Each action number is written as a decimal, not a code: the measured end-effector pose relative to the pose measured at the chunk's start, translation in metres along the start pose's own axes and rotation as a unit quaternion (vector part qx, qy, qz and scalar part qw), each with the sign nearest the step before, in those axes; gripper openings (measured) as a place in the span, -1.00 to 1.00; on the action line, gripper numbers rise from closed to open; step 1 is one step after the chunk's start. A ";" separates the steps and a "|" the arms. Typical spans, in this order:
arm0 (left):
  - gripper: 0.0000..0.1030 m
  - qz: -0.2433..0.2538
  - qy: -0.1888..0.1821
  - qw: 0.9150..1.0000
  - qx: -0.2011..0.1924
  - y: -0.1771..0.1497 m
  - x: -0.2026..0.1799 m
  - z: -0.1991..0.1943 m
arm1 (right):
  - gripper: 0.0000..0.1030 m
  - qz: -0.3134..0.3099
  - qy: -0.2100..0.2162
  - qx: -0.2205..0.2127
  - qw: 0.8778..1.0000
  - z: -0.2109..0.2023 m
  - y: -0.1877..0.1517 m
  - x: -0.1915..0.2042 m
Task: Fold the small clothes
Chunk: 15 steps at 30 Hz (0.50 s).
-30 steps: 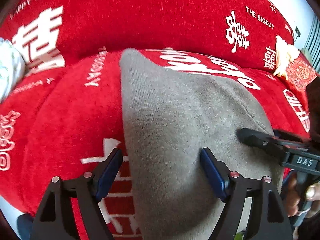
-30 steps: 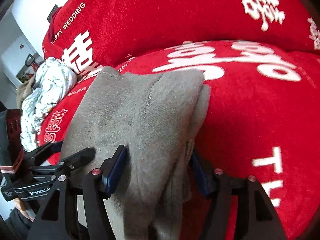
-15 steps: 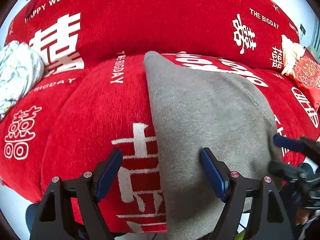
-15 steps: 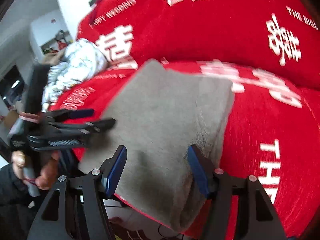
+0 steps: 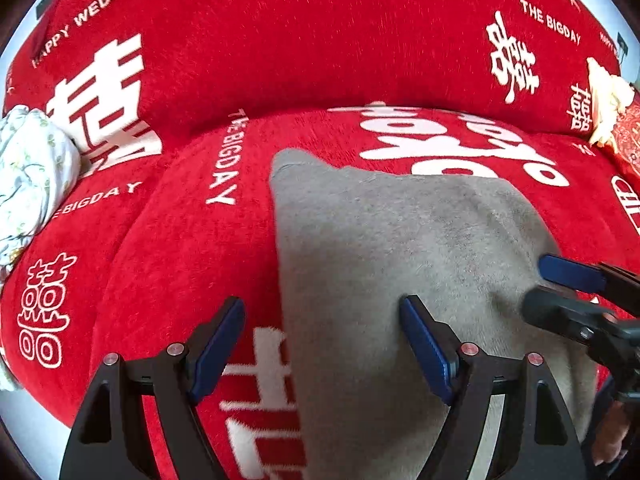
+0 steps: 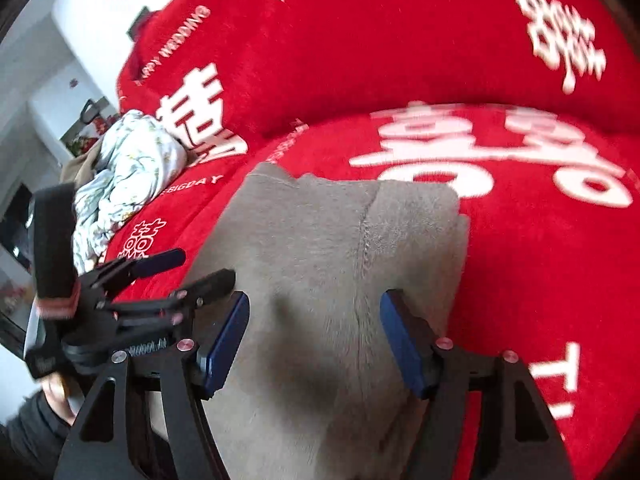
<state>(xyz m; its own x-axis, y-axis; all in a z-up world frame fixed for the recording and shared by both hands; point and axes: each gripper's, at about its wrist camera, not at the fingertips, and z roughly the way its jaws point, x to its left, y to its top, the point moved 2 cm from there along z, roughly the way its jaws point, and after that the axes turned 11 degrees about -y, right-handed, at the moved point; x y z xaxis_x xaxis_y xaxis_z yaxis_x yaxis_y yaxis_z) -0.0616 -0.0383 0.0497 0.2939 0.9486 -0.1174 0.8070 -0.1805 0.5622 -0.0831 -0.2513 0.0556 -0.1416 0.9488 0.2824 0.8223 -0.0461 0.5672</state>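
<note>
A big red cover [image 5: 168, 264] with white writing is spread over the soft seat, and on it are laid a folded grey cloth [image 5: 400, 248] and a crumpled flowery cloth [image 5: 28, 176].

I see one grey fleece garment [image 5: 408, 264], folded into a roughly rectangular stack and lying flat on the seat of a red sofa cover printed with white lettering. Its surface is soft and napped; a stitched seam [image 6: 366, 240] runs lengthwise down the top layer. In my right wrist view the garment [image 6: 320, 280] shows at least two layers along its right edge, the lower one protruding slightly beyond the upper. The far left corner rises to a small point. The near end hangs past the front edge of the seat.
</note>
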 end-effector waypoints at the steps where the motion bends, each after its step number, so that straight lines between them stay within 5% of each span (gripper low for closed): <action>1: 0.58 0.002 0.002 1.000 0.003 0.002 -0.002 0.004 | 0.38 0.005 0.003 0.000 1.000 0.005 0.003 -0.002; 4: 0.79 0.002 0.012 1.000 0.014 0.008 -0.004 0.015 | 0.38 0.008 -0.013 0.010 1.000 0.019 0.013 -0.002; 8: 0.80 -0.008 0.008 1.000 0.015 0.010 0.001 0.007 | 0.39 -0.006 -0.028 -0.003 1.000 0.000 0.013 0.012; 15: 0.80 0.010 0.009 1.000 -0.017 -0.019 -0.008 -0.021 | 0.38 -0.057 -0.029 -0.044 0.997 -0.040 -0.052 0.030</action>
<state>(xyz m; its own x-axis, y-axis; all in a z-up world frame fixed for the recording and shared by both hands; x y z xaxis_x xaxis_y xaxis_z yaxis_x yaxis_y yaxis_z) -0.0901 -0.0368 0.0568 0.2998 0.9497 -0.0904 0.7828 -0.1907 0.5924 -0.1520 -0.2326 0.0660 -0.1979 0.9657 0.1683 0.7509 0.0389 0.6593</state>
